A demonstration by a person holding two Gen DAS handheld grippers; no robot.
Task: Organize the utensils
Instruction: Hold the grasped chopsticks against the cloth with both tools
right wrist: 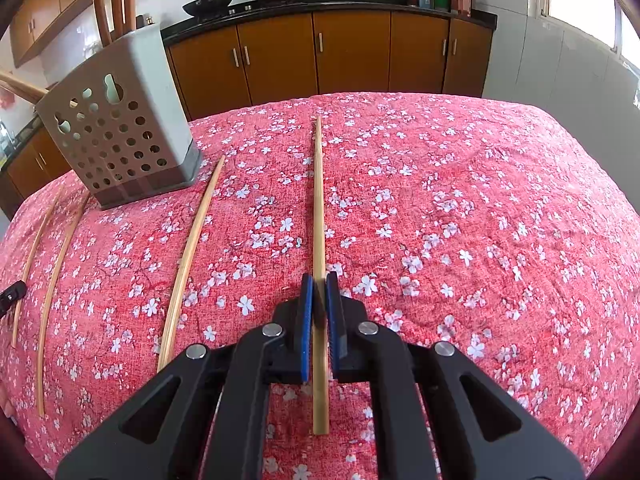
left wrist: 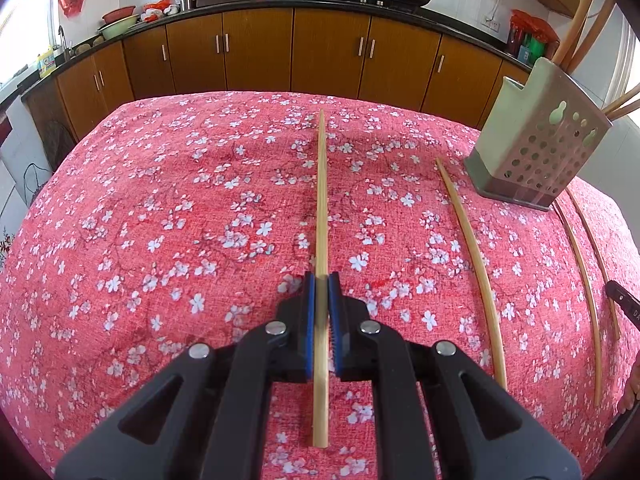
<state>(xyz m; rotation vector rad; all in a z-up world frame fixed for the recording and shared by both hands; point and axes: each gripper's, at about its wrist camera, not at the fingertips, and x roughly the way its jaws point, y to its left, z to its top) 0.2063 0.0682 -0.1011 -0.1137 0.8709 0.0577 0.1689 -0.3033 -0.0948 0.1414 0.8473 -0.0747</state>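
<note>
Left gripper [left wrist: 322,280] clamped on one chopstick [left wrist: 321,184], right gripper [right wrist: 319,280] clamped on another [right wrist: 318,200]; three loose chopsticks [right wrist: 188,256] beside holder [right wrist: 120,136] on floral cloth [right wrist: 460,208].

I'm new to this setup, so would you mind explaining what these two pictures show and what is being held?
There is no robot here. A person holds a two-finger gripper in each hand, and each one carries a wide-angle camera looking forward along its fingers. One picture comes from the left hand, the other from the right.

The surface is a table under a red flowered cloth in a kitchen. A grey perforated holder stands on it, with tall chopsticks already inside.

The left gripper is shut on the left chopstick, and the right gripper is shut on the right chopstick. Two loose chopsticks lie between them: the first and the second.
</note>
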